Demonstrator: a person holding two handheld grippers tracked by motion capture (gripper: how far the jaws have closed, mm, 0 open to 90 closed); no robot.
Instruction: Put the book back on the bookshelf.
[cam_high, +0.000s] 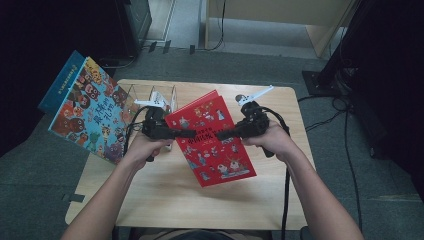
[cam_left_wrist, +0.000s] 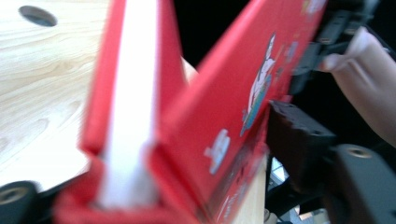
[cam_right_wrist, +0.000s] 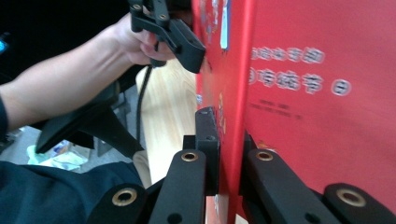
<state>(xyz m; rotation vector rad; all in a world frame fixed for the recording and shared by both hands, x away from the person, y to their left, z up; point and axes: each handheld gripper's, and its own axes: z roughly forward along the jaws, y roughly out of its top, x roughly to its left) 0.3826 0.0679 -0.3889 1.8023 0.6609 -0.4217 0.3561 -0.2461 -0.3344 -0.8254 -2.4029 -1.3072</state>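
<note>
Two claws: both clamp one red book (cam_high: 212, 137)
Left claw (cam_high: 192, 134): grips spine-side edge
Right claw (cam_high: 220, 135): clenched on cover
Book: held above desk (cam_high: 165, 195)

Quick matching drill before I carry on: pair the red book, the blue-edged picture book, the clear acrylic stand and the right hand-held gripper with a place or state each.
1 red book
2 blue-edged picture book
3 clear acrylic stand
4 right hand-held gripper

a overhangs the table's left edge
b shut on a cover edge
c held between both grippers
d stands behind the left hand-held gripper

Pairs: 1-c, 2-a, 3-d, 4-b
</note>
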